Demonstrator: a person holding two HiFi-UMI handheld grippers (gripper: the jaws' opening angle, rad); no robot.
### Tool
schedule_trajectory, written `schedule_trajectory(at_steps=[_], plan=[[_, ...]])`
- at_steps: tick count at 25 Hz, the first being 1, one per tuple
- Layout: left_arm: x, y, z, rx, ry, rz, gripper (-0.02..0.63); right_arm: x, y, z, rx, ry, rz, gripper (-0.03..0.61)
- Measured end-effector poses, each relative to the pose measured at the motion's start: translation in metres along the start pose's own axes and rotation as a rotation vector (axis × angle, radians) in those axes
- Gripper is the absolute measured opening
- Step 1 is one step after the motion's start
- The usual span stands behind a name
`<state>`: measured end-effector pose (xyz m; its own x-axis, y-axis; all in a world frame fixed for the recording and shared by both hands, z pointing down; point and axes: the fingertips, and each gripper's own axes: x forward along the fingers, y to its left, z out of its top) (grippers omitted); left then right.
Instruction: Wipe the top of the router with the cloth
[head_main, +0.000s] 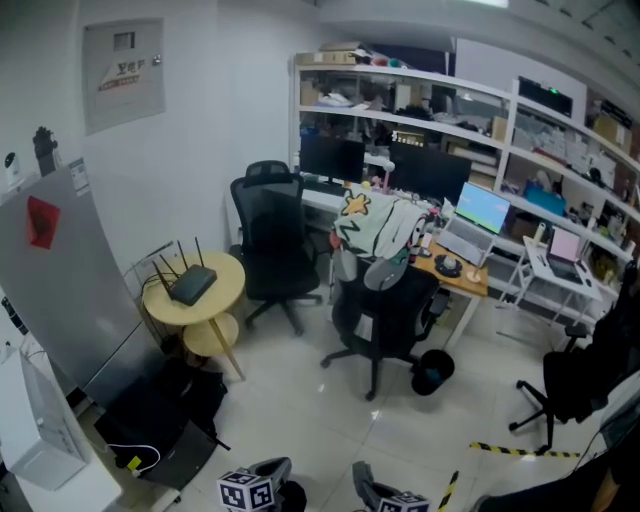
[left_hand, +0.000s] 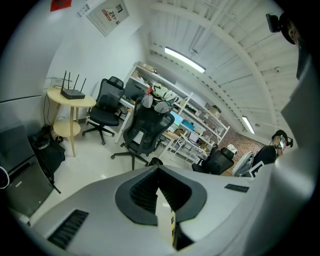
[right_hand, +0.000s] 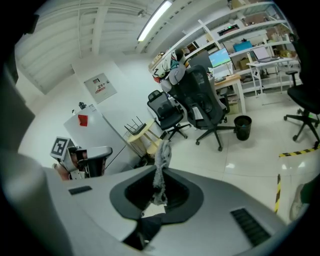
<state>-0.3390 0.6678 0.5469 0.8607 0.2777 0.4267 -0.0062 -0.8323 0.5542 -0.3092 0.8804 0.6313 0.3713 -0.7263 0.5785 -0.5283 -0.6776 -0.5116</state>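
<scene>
The black router (head_main: 192, 285) with several upright antennas lies on a round yellow table (head_main: 228, 292) by the left wall, far from both grippers. It also shows small in the left gripper view, router (left_hand: 73, 93), and in the right gripper view, router (right_hand: 135, 127). My right gripper (right_hand: 160, 176) is shut on a grey cloth (right_hand: 161, 162) that sticks up from between its jaws. The left gripper (left_hand: 159, 172) is shut with nothing in it. In the head view only the two marker cubes show at the bottom edge, left gripper (head_main: 255, 488) and right gripper (head_main: 392, 497).
Two black office chairs (head_main: 275, 250) (head_main: 385, 310) stand before a desk (head_main: 455, 275) with monitors and shelves behind. A black bag (head_main: 165, 400) lies under the round table, beside a grey panel (head_main: 60, 290). A small bin (head_main: 432, 372) and striped floor tape (head_main: 520, 452) are at the right.
</scene>
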Motion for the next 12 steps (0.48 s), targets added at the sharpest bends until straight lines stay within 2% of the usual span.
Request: schedule_trajectory(at_steps=[4,12], plan=[[0.021,0.029,0.031,0.003,-0.018,0.016,-0.002,0.029,0.019,0.039,-0.023,-0.005,0.020,0.038],[0.062,0.102,0.132,0.033,-0.066,0.105,-0.002,0.115,0.081,0.164,-0.100,0.005,0.065,0.038]])
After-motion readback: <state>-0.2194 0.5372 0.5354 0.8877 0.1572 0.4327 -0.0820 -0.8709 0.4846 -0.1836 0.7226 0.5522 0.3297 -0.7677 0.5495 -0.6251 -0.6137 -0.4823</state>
